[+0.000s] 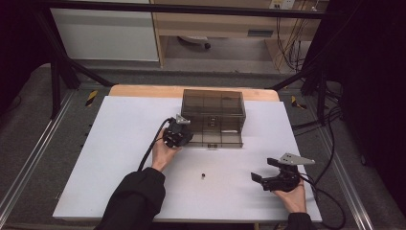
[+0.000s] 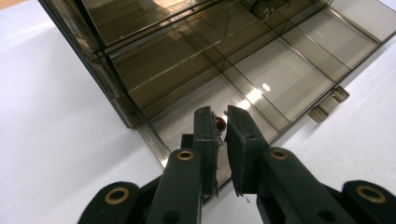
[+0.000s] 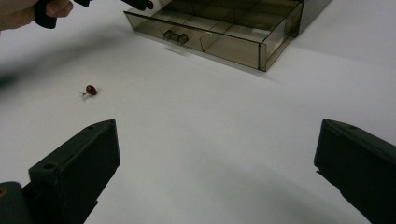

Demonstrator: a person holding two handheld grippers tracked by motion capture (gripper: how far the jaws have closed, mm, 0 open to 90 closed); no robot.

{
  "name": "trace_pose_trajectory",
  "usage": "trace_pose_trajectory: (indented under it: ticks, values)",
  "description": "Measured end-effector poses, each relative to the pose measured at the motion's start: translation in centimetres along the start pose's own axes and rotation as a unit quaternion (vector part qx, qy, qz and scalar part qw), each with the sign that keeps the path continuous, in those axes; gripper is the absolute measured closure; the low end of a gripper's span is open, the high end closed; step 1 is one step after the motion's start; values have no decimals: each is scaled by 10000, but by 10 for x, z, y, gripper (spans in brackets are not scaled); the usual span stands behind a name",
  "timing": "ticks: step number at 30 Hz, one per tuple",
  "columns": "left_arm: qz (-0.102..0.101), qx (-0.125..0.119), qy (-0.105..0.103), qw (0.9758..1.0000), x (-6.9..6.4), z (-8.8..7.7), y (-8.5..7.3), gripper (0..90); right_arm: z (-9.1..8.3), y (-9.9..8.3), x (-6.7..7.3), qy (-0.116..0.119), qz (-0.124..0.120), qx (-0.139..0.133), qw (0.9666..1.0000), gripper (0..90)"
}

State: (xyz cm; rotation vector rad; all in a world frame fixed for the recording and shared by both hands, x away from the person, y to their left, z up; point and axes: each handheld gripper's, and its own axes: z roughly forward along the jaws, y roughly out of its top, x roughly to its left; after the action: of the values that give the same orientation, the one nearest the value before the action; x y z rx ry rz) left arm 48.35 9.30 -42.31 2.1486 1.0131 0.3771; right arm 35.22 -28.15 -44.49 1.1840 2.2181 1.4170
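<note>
A smoky clear drawer cabinet (image 1: 213, 108) stands at the middle back of the white table, its lowest drawer (image 1: 218, 139) pulled out. My left gripper (image 1: 187, 139) hovers at that drawer's left end. In the left gripper view the left gripper (image 2: 220, 116) is shut on a small red piece (image 2: 220, 123) at its tips, above the drawer's end compartment (image 2: 196, 116). A second small red piece (image 3: 90, 89) with a thin wire lies loose on the table (image 1: 203, 176). My right gripper (image 1: 262, 168) rests at the front right, open and holding nothing (image 3: 217, 140).
The drawer (image 3: 219, 37) is split into several compartments and has a small front handle (image 3: 175, 36). Cables trail off the table's right side (image 1: 325, 158). A dark frame post (image 1: 55, 81) stands at the back left. White table surface (image 1: 119, 143) lies between both hands.
</note>
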Motion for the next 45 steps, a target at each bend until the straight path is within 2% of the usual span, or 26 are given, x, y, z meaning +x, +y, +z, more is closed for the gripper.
trace_pose_trajectory:
  ticks: [4,9,13,15,17,19,20,21,23,28,34,37,45]
  values:
    - [-17,-18,-25,10000,1,1,0,793,0,0,0,1,0,1,10000,7]
    - [-33,-95,-65,9999,1,-6,1,700,0,0,0,1,0,10,10000,7]
    - [32,-130,-193,9997,-3,-18,1,587,0,0,0,-3,-1,-8,10000,7]
    - [75,-237,-240,9994,-7,-26,-2,504,-1,0,0,-5,2,-3,10000,7]
    - [85,-260,-275,9992,-8,-29,-3,480,-1,0,0,-4,2,-5,10000,7]
    - [114,-276,-299,9991,-10,-34,-6,419,0,0,0,-9,6,-4,10000,7]
    - [114,-300,-301,9990,-11,-36,-8,361,0,0,0,-10,8,0,10000,7]
    - [139,-282,-304,9990,-11,-38,-9,361,0,0,0,-10,8,0,10000,7]
    - [154,-258,-302,9991,-13,-41,-13,282,0,0,0,-14,16,7,10000,7]
    - [180,-263,-310,9990,-17,-48,-23,201,0,0,0,-14,9,19,10000,7]
    - [207,-340,-432,9983,-25,-57,-32,129,0,0,0,-15,12,23,10000,7]
    - [219,-419,-515,9976,-33,-61,-37,105,0,0,0,-17,8,18,10000,7]
    - [330,-333,-622,9970,-50,-62,-46,62,0,0,0,-16,9,18,10000,7]
